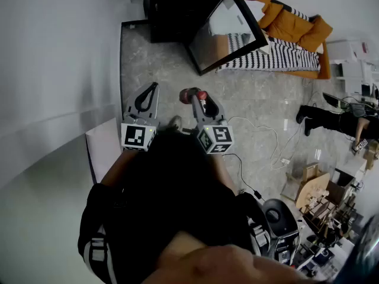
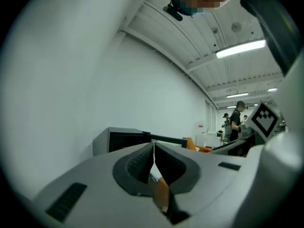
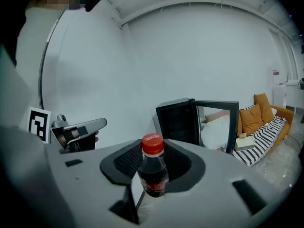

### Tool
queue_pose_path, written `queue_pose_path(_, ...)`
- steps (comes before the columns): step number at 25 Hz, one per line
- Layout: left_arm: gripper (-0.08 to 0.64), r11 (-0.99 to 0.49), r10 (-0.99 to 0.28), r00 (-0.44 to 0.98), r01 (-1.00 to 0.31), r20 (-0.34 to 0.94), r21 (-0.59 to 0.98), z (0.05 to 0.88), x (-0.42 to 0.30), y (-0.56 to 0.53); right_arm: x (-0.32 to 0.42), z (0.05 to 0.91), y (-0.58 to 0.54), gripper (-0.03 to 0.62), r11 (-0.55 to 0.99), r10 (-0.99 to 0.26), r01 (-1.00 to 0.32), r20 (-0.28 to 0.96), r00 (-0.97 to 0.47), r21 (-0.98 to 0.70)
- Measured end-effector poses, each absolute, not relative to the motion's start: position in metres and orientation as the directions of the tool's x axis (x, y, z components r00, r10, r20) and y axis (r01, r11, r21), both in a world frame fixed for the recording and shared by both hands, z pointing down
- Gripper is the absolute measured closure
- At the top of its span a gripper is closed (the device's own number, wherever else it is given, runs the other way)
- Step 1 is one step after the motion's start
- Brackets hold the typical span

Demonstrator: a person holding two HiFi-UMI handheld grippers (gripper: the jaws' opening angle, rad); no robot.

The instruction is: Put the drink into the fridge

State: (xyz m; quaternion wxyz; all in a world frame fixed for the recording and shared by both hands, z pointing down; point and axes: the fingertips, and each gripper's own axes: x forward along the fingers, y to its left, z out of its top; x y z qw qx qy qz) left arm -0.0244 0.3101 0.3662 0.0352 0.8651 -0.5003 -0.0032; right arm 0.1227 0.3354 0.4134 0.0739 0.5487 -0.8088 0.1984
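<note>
— How are the jaws held?
— The left gripper (image 2: 153, 151) is pressed together, with nothing between. The red-capped drink bottle (image 3: 153, 176) is pinched in the right gripper (image 1: 193, 96).
— And the fridge (image 3: 176, 120)?
— It is seen ahead, well apart from the bottle, its door (image 3: 217, 125) opened.

Head view looks steeply down, 2 gripper views face forward, all share the fridge (image 1: 172, 16)

Orange sofa (image 1: 293, 25) under a striped blanket (image 1: 278, 55); cardboard boxes (image 1: 308, 182) on grey floor (image 1: 249, 99).
</note>
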Motion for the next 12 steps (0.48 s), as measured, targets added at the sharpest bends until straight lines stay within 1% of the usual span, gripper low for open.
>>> queue_pose_path(2, 0.554, -0.498, -0.862, 0.503, -0.863, 0.058, 0.085, 0.3659, -0.0230, 0.3110, 0.1226, 0.4138, 0.3354, 0.465, 0.318, -0.858, -0.916, 0.337, -0.387, -0.242)
queue_pose_path(7, 0.554, -0.498, -0.865, 0.501, -0.864, 0.023, 0.070, 0.3664, -0.0222, 0.3098, 0.1236, 0.4141, 0.3368, 0.465, 0.321, -0.859, -0.917, 0.335, -0.387, -0.236)
queue_pose_path(12, 0.554, -0.494, -0.865, 0.498, -0.866, 0.054, 0.079, 0.3650, -0.0175, 0.3151, 0.1276, 0.4143, 0.3421, 0.465, 0.320, -0.860, -0.916, 0.332, -0.389, -0.243)
